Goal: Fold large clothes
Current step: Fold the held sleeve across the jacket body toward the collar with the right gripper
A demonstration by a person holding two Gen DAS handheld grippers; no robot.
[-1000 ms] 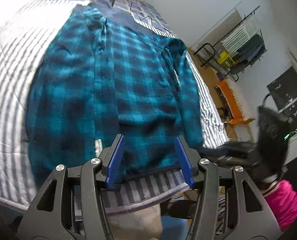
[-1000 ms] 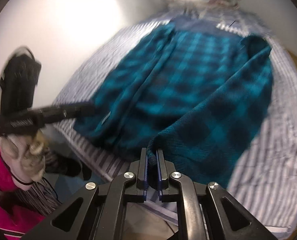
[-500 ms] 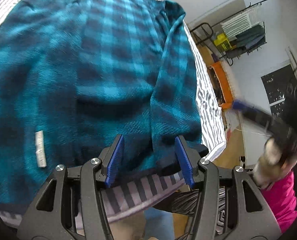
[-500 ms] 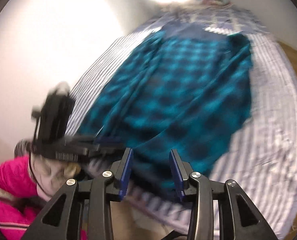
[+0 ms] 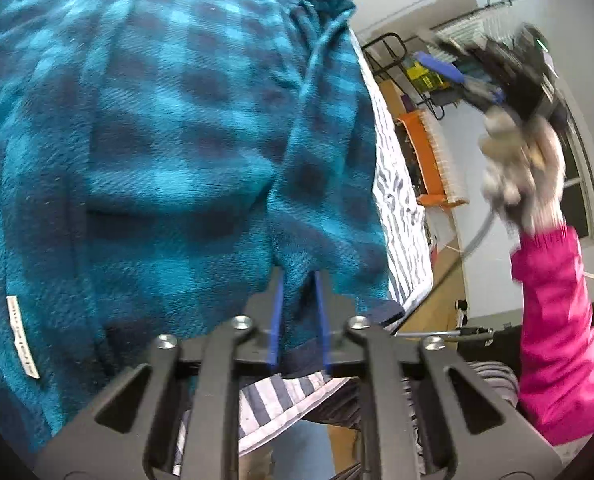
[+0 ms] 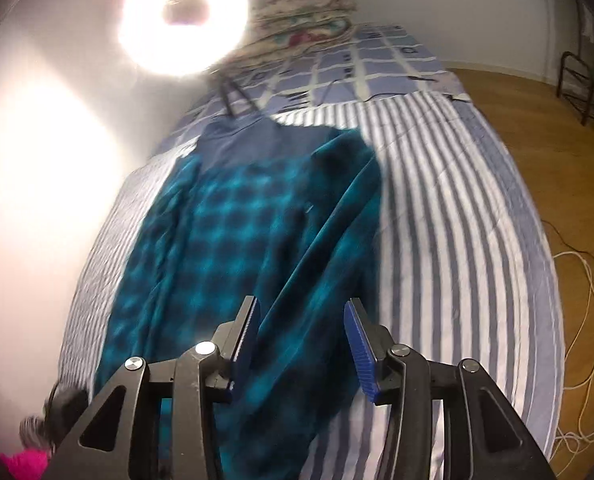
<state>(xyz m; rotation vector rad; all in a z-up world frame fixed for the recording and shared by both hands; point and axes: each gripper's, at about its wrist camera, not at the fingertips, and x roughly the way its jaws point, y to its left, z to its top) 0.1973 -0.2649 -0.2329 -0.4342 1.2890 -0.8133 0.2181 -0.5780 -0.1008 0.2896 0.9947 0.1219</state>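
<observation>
A teal and dark blue plaid fleece garment (image 5: 157, 140) lies spread along the striped bed (image 6: 457, 240), and shows in the right wrist view too (image 6: 237, 240). My left gripper (image 5: 299, 276) is shut on the garment's fabric near its bottom hem, where a folded sleeve meets the body. My right gripper (image 6: 303, 312) is open and empty, held above the garment's near end. It also appears raised at the upper right of the left wrist view (image 5: 497, 76), in a hand with a pink sleeve.
A white label (image 5: 23, 336) is sewn on the garment's left part. A ring light (image 6: 183, 16) glares at the bed's head beside bunched bedding (image 6: 305, 12). A clothes rack (image 5: 437, 60) and an orange item (image 5: 429, 160) stand past the bed. Cables (image 6: 589, 300) lie on the wooden floor.
My left gripper moved in and closed on the fabric at the hem. My right gripper let go of the garment, opened, and lifted up and away.
</observation>
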